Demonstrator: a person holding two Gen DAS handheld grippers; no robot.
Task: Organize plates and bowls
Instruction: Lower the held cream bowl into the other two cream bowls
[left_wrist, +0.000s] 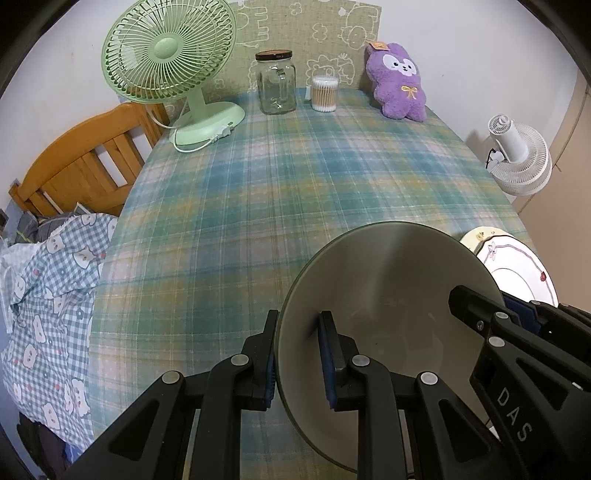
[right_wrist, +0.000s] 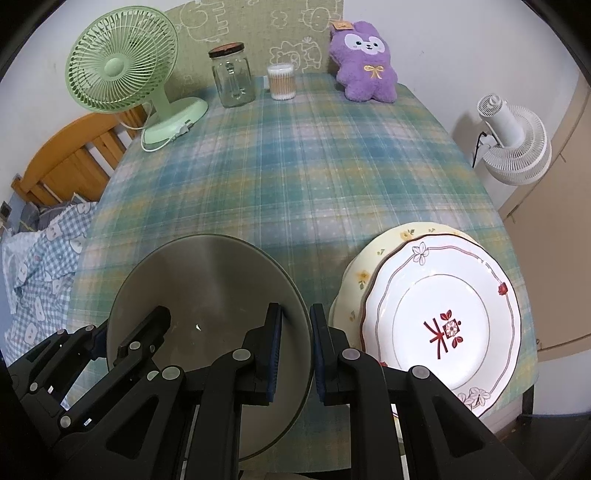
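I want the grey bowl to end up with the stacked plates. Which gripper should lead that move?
Probably the right gripper: it clamps the round grey bowl on the rim nearest the white patterned plate. The left gripper grips the far rim.

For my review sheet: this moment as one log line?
left gripper: shut on bowl rim | right gripper: shut on opposite rim | bowl: beside stacked plates

White walls (left_wrist: 55, 74); a plaid-clothed table (left_wrist: 295, 177), a wooden headboard (left_wrist: 85, 166) left, 1 white fan (right_wrist: 513, 147) right.
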